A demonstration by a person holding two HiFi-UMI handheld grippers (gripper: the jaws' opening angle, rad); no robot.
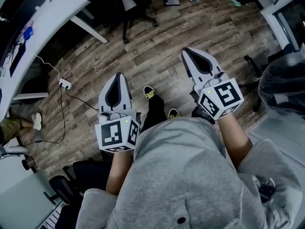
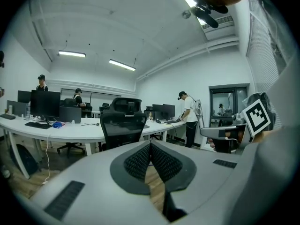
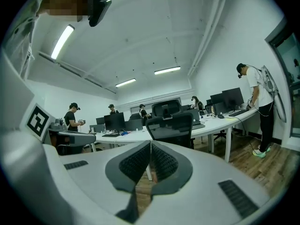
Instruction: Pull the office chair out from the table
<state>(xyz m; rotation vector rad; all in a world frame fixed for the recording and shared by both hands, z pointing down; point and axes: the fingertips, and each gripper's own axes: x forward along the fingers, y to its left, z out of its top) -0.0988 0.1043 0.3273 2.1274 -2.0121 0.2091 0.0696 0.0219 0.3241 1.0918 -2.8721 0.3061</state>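
Nothing pulled yet: the black mesh-backed office chair (image 2: 123, 123) stands tucked against the long white curved tabletop (image 2: 70, 129), well apart from us.
Head view: our left claw (image 1: 117, 79) and right claw (image 1: 189, 55) hang over the brown wood-plank floor (image 1: 162, 42), each pressed together on nothing; a dark chair at the top edge is cropped, and we take it for the same one. Left gripper view: the jaws meet, empty, and the claw's grey body hides the chair's seat and wheels. Right gripper view: likewise closed and empty, chair straight ahead, its base hidden. Reaching, gripping and pulling all remain; how deep it sits under the tabletop we cannot tell.
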